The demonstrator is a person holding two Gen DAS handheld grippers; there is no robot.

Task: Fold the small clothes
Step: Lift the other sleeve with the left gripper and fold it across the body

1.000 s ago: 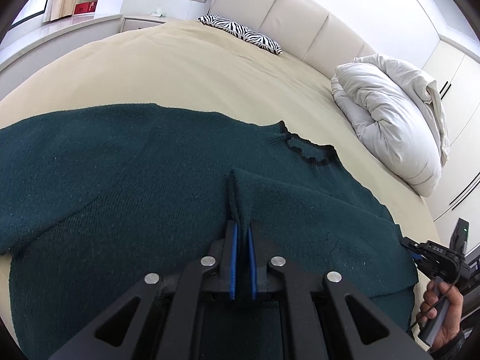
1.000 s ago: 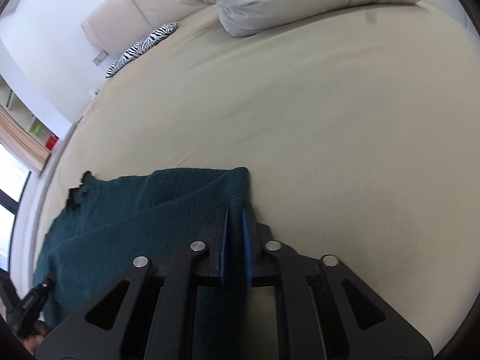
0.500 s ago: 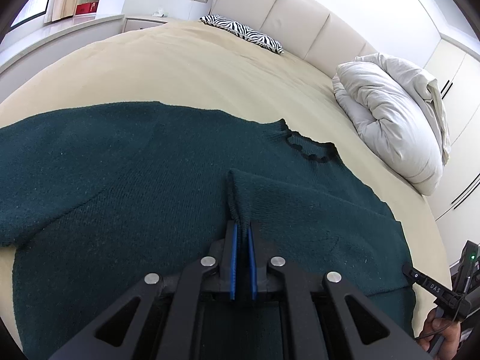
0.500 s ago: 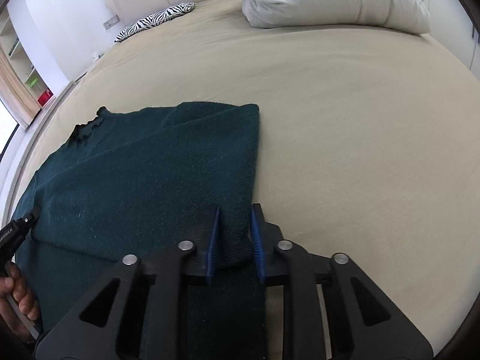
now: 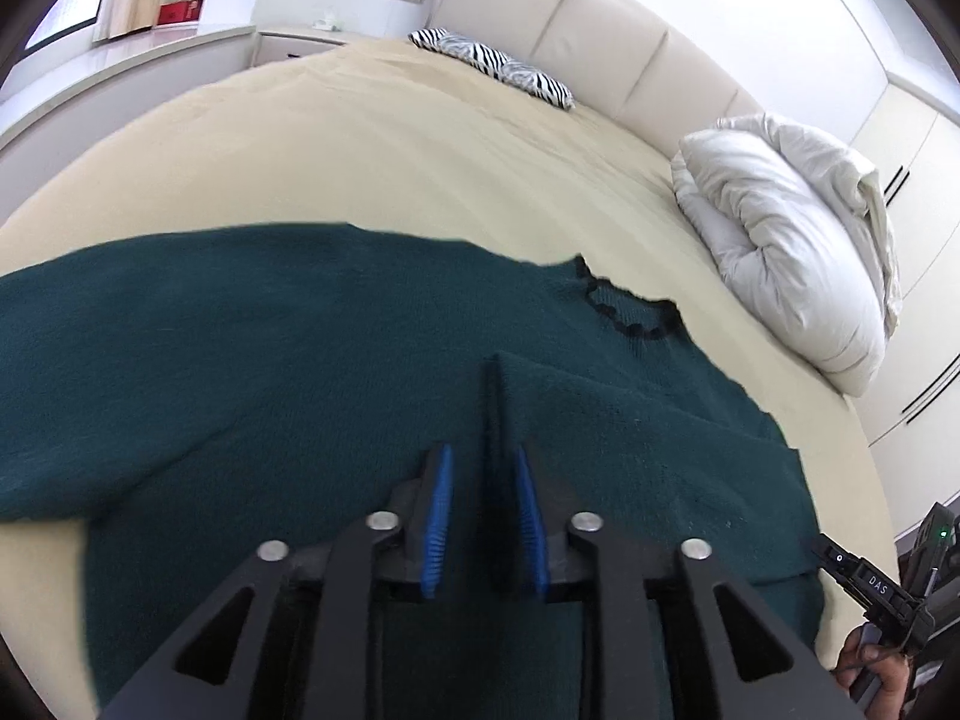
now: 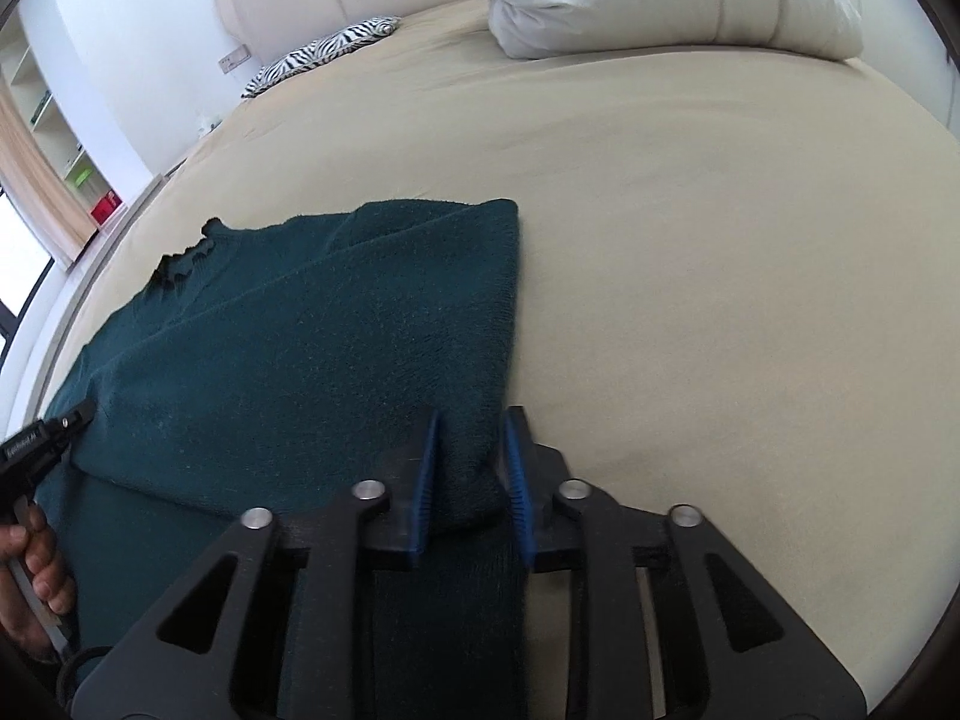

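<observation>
A dark green knit sweater (image 5: 270,348) lies flat on the beige bed, its black-trimmed neck (image 5: 630,312) toward the pillows. One side is folded over the body; the fold edge (image 6: 510,300) shows in the right wrist view. My left gripper (image 5: 483,462) has its jaws parted around a raised fold of the sweater. My right gripper (image 6: 468,426) has its jaws parted, with the sweater's folded edge (image 6: 474,480) lying loose between them. Each gripper shows at the edge of the other view, the right one (image 5: 870,588) and the left one (image 6: 42,438).
The beige bed (image 6: 720,240) stretches wide to the right of the sweater. A rolled white duvet (image 5: 792,240) lies at the far right by the headboard. A zebra-print pillow (image 5: 498,63) sits at the head. Wardrobe doors (image 5: 918,192) stand at the right.
Both grippers have opened: the left let go of the sweater fold it pinched, and the right widened further on the folded edge. The folded side now lies flat on the body.
</observation>
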